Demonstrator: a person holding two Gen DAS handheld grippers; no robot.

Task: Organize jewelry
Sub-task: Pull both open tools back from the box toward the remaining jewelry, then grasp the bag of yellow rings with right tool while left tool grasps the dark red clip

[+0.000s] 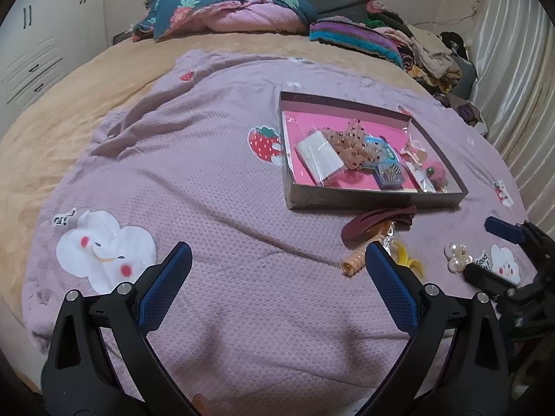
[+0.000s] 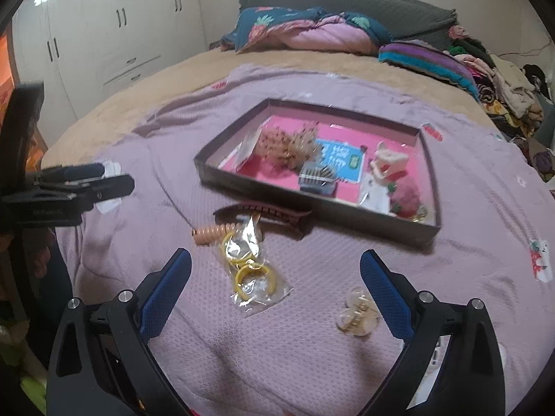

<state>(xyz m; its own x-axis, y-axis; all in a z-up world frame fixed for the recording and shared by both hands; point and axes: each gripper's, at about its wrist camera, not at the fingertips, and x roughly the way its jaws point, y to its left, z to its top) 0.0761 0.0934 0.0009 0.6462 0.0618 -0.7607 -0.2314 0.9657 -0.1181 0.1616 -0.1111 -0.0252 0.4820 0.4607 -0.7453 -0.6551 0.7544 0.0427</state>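
A shallow box with a pink floor (image 1: 378, 197) (image 2: 312, 204) lies on the lilac blanket and holds several hair accessories. In front of it lie a dark red hair claw (image 1: 374, 223) (image 2: 267, 213), a peach spiral hair tie (image 1: 352, 265) (image 2: 208, 234), a clear bag of yellow rings (image 2: 253, 277) (image 1: 406, 258) and a pearl flower clip (image 1: 458, 256) (image 2: 357, 312). My left gripper (image 1: 277, 260) is open and empty above bare blanket, left of these items. My right gripper (image 2: 275, 265) is open and empty, with the ring bag between its fingers and the pearl clip by its right finger.
Folded quilts (image 1: 225, 14) and a clothes pile (image 1: 433, 55) lie at the bed's far end. White wardrobes (image 2: 104, 34) stand at left, a curtain (image 1: 513, 69) at right. Each gripper shows in the other's view: the right one (image 1: 513, 260), the left one (image 2: 69, 190).
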